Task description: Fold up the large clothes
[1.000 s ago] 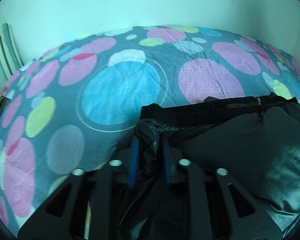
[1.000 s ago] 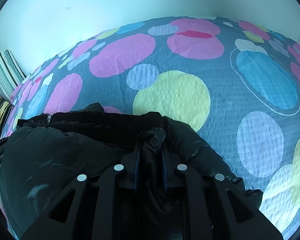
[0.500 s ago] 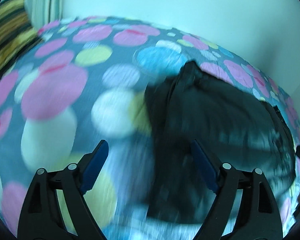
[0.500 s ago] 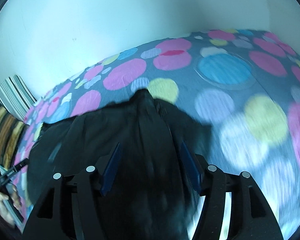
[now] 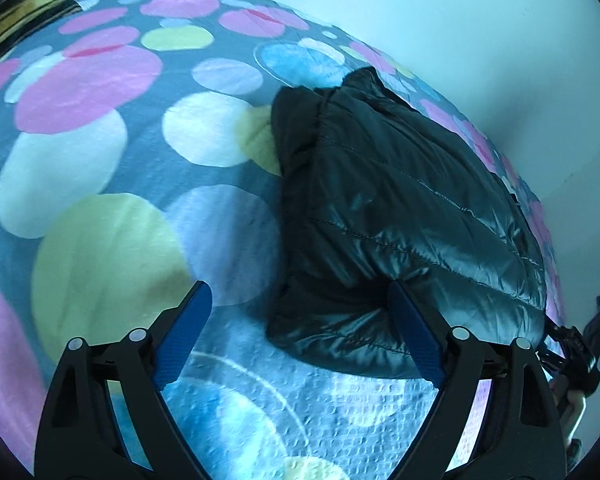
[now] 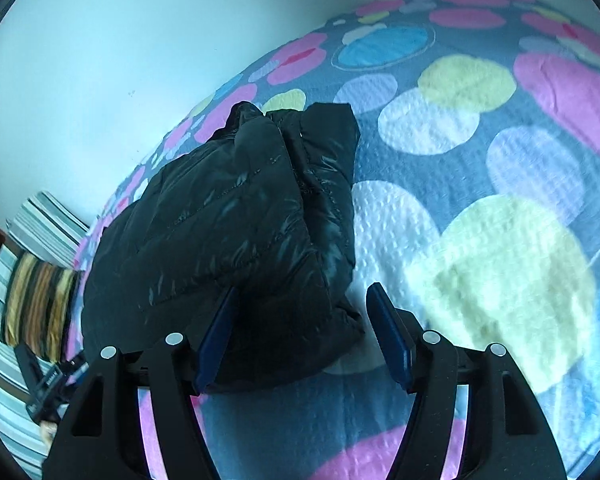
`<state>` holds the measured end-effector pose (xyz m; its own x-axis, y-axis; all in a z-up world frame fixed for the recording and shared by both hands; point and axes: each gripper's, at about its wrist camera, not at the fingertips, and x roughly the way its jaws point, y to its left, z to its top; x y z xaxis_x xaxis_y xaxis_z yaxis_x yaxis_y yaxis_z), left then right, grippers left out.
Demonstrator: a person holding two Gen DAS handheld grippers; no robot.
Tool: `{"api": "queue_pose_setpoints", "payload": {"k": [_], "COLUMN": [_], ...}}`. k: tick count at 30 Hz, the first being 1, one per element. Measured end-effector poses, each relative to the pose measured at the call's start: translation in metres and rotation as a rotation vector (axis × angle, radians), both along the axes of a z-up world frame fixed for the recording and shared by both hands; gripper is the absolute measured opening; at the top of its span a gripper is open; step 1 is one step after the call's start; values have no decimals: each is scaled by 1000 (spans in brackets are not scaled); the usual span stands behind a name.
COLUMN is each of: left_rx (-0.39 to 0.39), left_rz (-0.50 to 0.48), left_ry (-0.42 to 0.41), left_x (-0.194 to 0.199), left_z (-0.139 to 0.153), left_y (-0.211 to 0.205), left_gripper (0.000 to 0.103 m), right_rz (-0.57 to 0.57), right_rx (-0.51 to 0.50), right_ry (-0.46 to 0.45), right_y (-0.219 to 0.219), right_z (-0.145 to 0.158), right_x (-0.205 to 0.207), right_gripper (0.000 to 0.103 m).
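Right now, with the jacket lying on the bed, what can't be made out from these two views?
- Black puffer jacket: sleeves and underside hidden by its own folded bulk, both views.
- Left gripper: its right finger covers part of the jacket's near edge, left wrist view.
- Right gripper: the jacket's near corner sits behind its left finger, right wrist view.
- Spotted bedspread: cut off by the fisheye rim.

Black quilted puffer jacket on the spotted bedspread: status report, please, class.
Left gripper and right gripper open, jaws just opened, nothing clamped. Black quilted puffer jacket lies folded on the spotted bedspread. Nothing in the way.
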<state>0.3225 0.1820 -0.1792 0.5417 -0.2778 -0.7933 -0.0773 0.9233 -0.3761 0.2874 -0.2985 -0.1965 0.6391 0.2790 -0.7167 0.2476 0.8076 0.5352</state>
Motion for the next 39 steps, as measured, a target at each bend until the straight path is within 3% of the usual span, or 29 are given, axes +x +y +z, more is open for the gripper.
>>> {"api": "queue_pose_setpoints", "payload": {"k": [6, 14, 17, 24, 39], "left_rx": [-38, -18, 10, 20, -13], "left_rz": [-99, -137, -137, -144, -131], "left_ry": [20, -29, -51, -74, -53], "left_x": [11, 8, 3, -19, -136], "left_z": [-11, -2, 6, 22, 30], "left_y": [-23, -38, -43, -45, -35], "left_gripper": [87, 36, 29, 26, 26], "right_rz": [16, 44, 34, 14, 68], "right_rx": [70, 139, 138, 108, 73], "right_ry": [25, -21, -45, -74, -25], "right_y": [5, 10, 13, 17, 14], "right_z": [-15, -15, -9, 3, 18], "right_x": [16, 19, 16, 2, -91], "right_gripper": [68, 31, 25, 23, 22]}}
